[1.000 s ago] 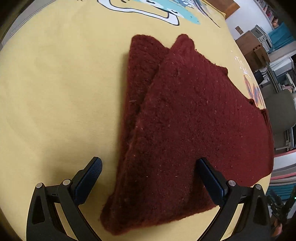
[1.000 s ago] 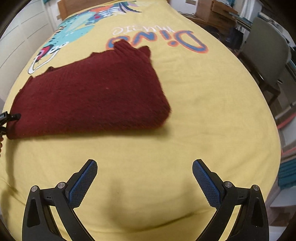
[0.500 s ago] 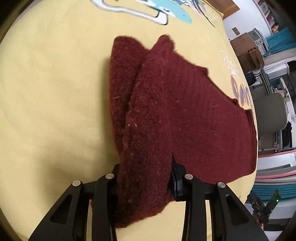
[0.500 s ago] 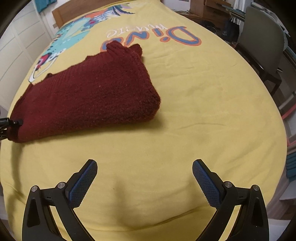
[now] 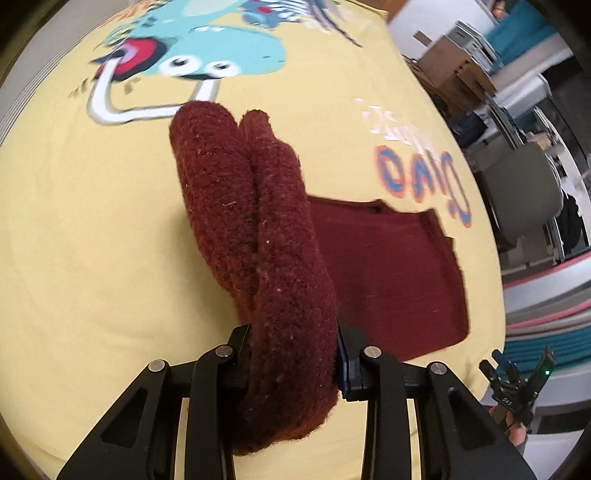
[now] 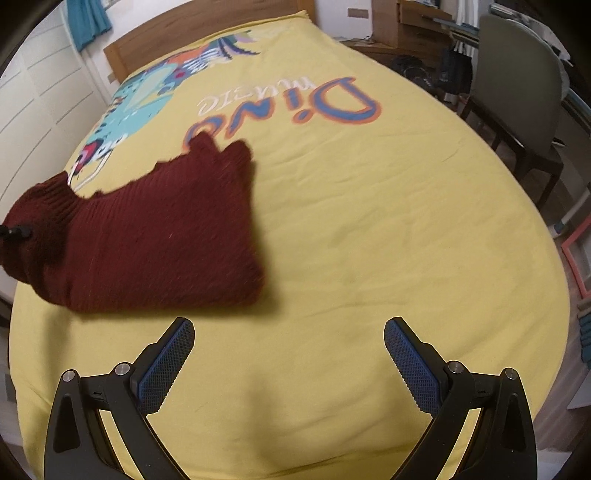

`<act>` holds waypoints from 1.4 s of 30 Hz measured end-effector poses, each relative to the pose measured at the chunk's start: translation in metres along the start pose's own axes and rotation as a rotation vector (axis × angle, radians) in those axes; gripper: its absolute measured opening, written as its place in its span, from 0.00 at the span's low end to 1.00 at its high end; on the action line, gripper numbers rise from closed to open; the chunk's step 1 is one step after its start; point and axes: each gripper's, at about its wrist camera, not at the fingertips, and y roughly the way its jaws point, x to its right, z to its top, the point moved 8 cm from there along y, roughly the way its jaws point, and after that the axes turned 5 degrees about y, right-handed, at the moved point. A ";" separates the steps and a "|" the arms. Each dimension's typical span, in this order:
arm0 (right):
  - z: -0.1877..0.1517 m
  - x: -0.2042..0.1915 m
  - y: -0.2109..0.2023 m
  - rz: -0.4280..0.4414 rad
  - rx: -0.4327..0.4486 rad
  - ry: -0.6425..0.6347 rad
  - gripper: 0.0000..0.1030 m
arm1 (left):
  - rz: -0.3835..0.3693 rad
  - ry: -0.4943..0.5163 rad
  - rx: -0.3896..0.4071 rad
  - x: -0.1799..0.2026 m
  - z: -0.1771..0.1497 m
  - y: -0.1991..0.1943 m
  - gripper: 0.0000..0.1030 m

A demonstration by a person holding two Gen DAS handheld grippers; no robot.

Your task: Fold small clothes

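A dark red knitted garment [image 5: 384, 273] lies folded on the yellow bedspread [image 5: 92, 240]. My left gripper [image 5: 295, 350] is shut on its near edge and lifts that thick bunched edge [image 5: 258, 206] up off the bed, while the rest stays flat. In the right wrist view the garment [image 6: 155, 236] sits at the left, raised at its far left end where the left gripper's tip [image 6: 14, 232] shows. My right gripper [image 6: 288, 350] is open and empty, above the bare bedspread [image 6: 369, 240] just in front and to the right of the garment.
The bedspread carries a dinosaur print [image 5: 207, 48] and "Dino" lettering [image 6: 295, 107]. A wooden headboard [image 6: 207, 33] is at the far end. A grey chair [image 6: 517, 92] and cluttered furniture [image 5: 458, 66] stand beside the bed. White cupboard doors [image 6: 37, 110] are at the left.
My left gripper closed on the garment's near edge and has lifted it, bunching the cloth upward. The right gripper stayed open and the garment drew closer to it.
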 end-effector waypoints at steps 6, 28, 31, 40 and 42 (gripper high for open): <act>0.016 0.021 -0.015 0.013 0.043 0.042 1.00 | -0.021 0.089 -0.009 0.085 0.018 0.023 0.25; -0.026 0.074 0.001 -0.003 -0.057 0.191 1.00 | 0.150 0.237 -0.120 0.203 -0.021 0.165 0.57; -0.027 0.075 0.000 0.008 -0.061 0.200 1.00 | 0.167 0.274 -0.120 0.214 -0.022 0.164 0.77; -0.013 0.070 -0.018 0.013 -0.049 0.167 1.00 | 0.103 0.220 -0.023 0.220 -0.007 0.104 0.99; -0.004 0.055 -0.024 0.029 -0.047 0.131 1.00 | 0.098 0.226 0.005 0.212 -0.001 0.087 0.99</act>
